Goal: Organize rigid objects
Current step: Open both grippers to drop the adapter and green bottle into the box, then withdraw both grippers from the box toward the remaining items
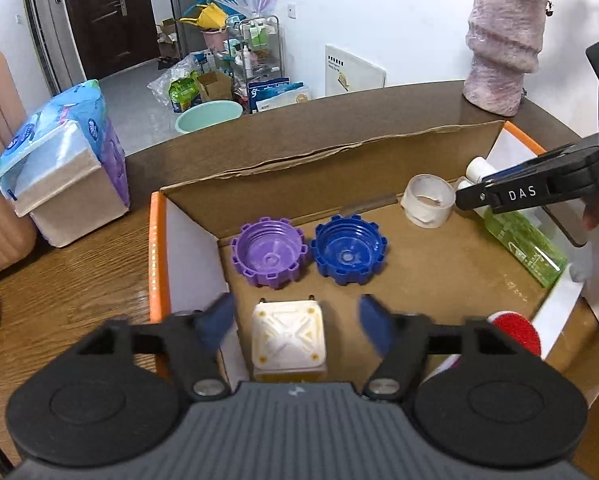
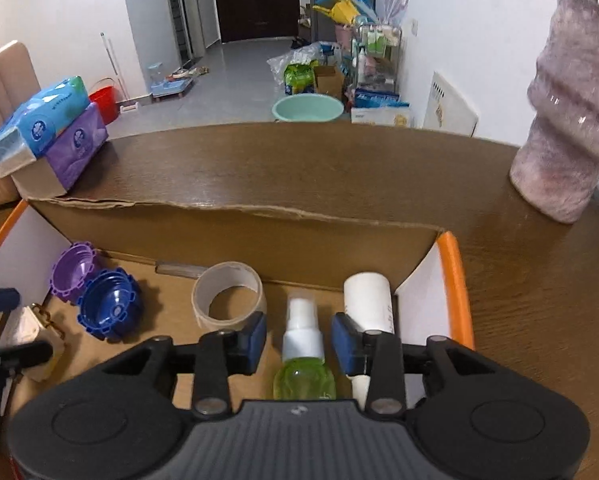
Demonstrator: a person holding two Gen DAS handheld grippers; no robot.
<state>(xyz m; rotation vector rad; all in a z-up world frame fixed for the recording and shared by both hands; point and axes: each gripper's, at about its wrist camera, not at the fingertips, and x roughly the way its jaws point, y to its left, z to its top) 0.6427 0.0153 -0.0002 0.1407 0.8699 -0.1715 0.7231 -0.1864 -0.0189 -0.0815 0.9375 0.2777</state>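
An open cardboard box (image 1: 283,160) with orange edges holds the objects. In the left wrist view my left gripper (image 1: 295,326) is open, its blue pads on either side of a white and yellow cube (image 1: 288,336). Beyond it lie a purple gear cap (image 1: 269,252) and a blue gear cap (image 1: 349,249). In the right wrist view my right gripper (image 2: 299,340) is open around a green spray bottle (image 2: 304,360), pads apart from it. A white bottle (image 2: 369,300) lies just right, a tape roll (image 2: 229,298) to the left.
A red round object (image 1: 517,330) lies in the box's near right corner. A pink vase (image 2: 567,128) stands on the wooden table (image 2: 299,168) at the far right. A tissue pack on a box (image 1: 59,168) sits at the left. The right gripper's finger (image 1: 519,192) reaches over the box.
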